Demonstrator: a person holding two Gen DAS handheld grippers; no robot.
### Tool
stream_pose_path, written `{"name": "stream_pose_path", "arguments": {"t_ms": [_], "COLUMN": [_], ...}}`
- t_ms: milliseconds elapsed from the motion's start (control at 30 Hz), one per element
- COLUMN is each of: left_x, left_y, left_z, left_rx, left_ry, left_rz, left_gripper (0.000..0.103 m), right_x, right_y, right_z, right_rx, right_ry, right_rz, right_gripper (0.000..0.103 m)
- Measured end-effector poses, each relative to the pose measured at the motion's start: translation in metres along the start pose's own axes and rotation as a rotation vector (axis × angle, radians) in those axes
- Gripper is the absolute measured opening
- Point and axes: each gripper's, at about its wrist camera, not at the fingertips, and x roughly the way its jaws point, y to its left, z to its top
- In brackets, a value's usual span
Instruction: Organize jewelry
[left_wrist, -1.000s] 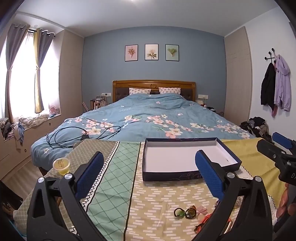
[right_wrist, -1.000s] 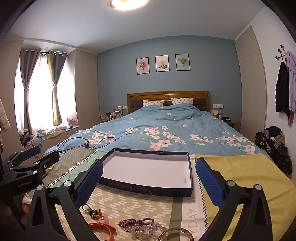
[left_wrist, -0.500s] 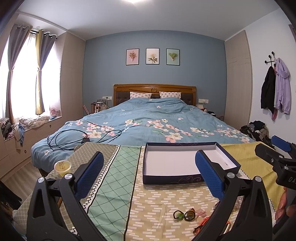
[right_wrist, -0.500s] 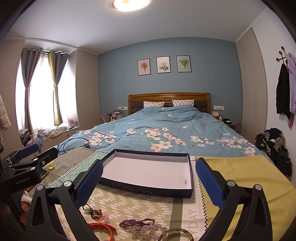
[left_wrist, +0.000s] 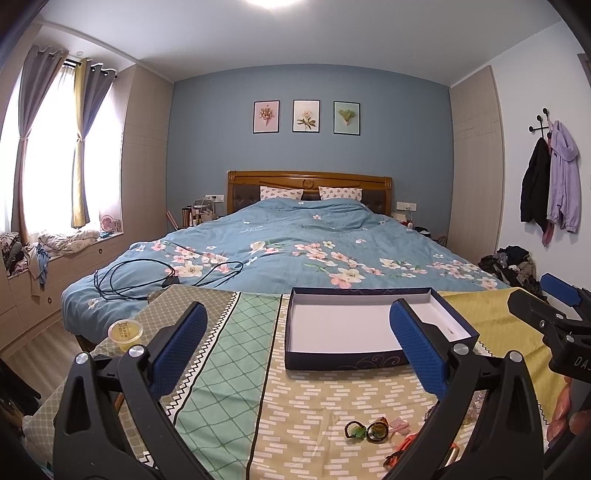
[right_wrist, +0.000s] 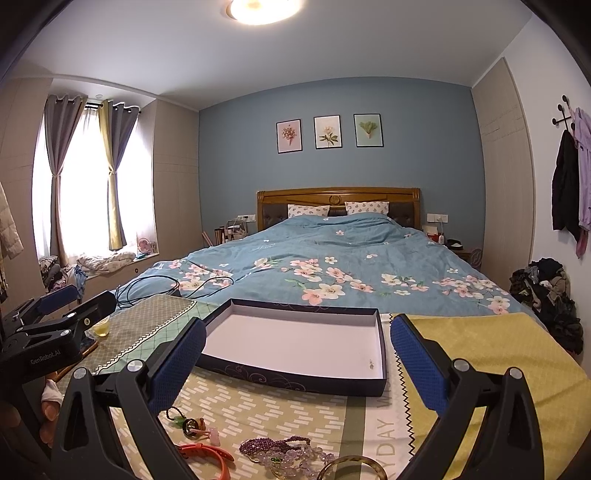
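Observation:
A dark blue box with a white inside (left_wrist: 354, 332) (right_wrist: 295, 343) lies open on the patterned cloth, with one tiny item near its right corner (right_wrist: 370, 365). Loose jewelry lies on the near cloth: a green-and-gold ring piece (left_wrist: 365, 431) (right_wrist: 184, 424), an orange bangle (right_wrist: 207, 452), purple and clear beads (right_wrist: 288, 448), a gold bangle (right_wrist: 351, 467). My left gripper (left_wrist: 295, 343) is open and empty, above the cloth short of the box. My right gripper (right_wrist: 295, 354) is open and empty, above the jewelry, facing the box.
The cloth-covered table (left_wrist: 229, 387) stands at the foot of a bed with a blue floral duvet (left_wrist: 295, 251). A small yellow-lidded cup (left_wrist: 125, 330) sits at the table's left edge. Black cables (left_wrist: 147, 277) lie on the bed. Clothes are piled at the right wall (right_wrist: 546, 291).
Both views have tilted up slightly, so the box and jewelry sit lower in frame. Both grippers stay open and empty.

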Motion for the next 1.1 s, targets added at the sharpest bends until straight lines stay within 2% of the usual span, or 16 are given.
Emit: {"name": "stream_pose_path", "arguments": {"t_ms": [1100], "left_x": [-0.0041], "left_y": [-0.0019], "left_z": [-0.0064], "left_rx": [0.006], "left_ry": [-0.027], "left_rz": [0.002], "left_gripper": [0.097], "right_x": [-0.0017], "right_y": [-0.0011], "right_z": [-0.0006], "right_rx": [0.01], "right_ry": [-0.007], "right_rz": [0.003], "right_gripper": [0.097]}}
